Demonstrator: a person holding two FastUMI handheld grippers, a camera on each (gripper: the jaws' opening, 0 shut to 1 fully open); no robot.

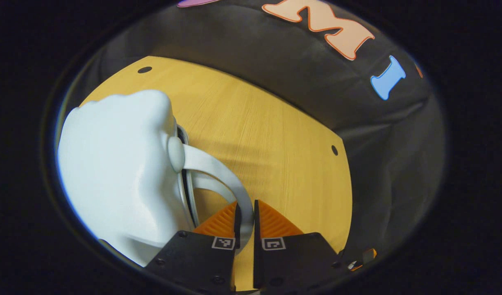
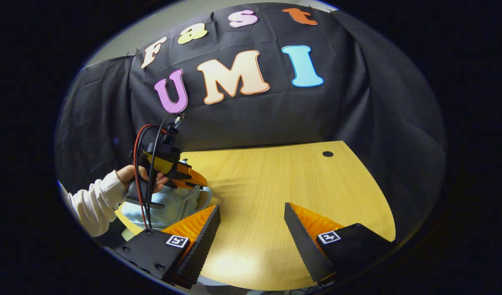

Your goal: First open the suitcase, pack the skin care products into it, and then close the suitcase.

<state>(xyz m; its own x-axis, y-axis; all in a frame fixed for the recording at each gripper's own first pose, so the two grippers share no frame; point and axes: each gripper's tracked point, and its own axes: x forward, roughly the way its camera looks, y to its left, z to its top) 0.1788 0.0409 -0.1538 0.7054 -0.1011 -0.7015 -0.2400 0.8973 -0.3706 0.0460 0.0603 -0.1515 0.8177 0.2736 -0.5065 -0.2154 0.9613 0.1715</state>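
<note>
Here the yellow wooden table takes up most of the scene, backed by the booth's black cloth wall. On the table, toward its edge, sits the pale blue suitcase, a rounded hard shell that looks closed; in the right gripper view it appears as a light blue shape under the other tool. A white curved handle arcs off the suitcase's side. The left gripper has its two orange ribbed fingers pressed close together on that handle, one on each side of the strap, so it pinches the handle. In the right gripper view a hand in a white sleeve holds that same gripper over the suitcase, with red and black cables looping from its top. The right gripper hovers above bare tabletop with its fingers spread wide apart, gripping nothing.
</note>
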